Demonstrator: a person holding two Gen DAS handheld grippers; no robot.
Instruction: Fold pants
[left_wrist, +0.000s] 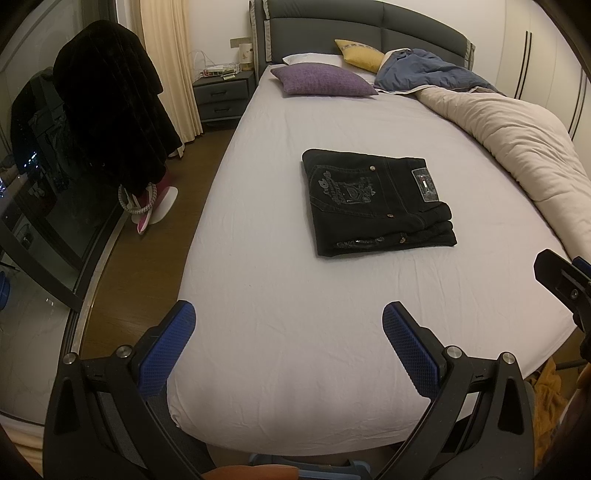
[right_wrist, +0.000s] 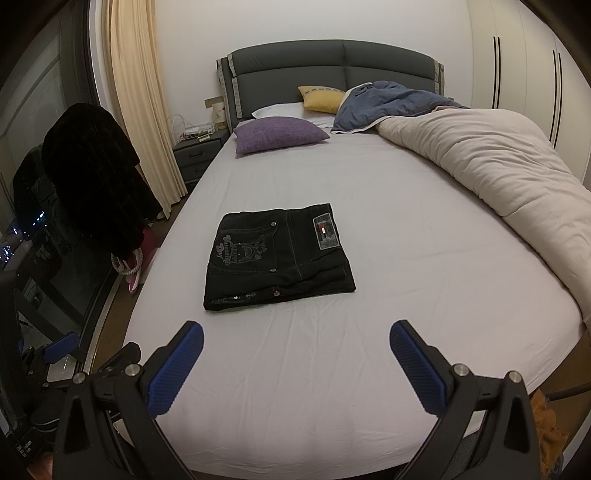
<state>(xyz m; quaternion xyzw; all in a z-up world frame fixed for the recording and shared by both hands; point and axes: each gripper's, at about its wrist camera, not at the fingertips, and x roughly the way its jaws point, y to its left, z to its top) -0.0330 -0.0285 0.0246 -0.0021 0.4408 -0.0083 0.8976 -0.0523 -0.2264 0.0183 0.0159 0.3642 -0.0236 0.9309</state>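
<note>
Black jeans (left_wrist: 376, 201) lie folded into a compact rectangle on the white bed sheet (left_wrist: 295, 277), back pocket embroidery and waistband label facing up. They also show in the right wrist view (right_wrist: 279, 256). My left gripper (left_wrist: 288, 317) is open and empty, held above the foot of the bed, well short of the jeans. My right gripper (right_wrist: 296, 334) is open and empty too, just in front of the jeans' near edge. The right gripper also shows at the right edge of the left wrist view (left_wrist: 565, 280).
A beige duvet (right_wrist: 480, 173) is bunched along the bed's right side with a blue blanket (right_wrist: 388, 103). Purple pillow (right_wrist: 279, 133) and yellow pillow (right_wrist: 321, 98) lie by the headboard. A nightstand (left_wrist: 223, 96), curtain and dark coat (left_wrist: 110, 103) stand left of the bed.
</note>
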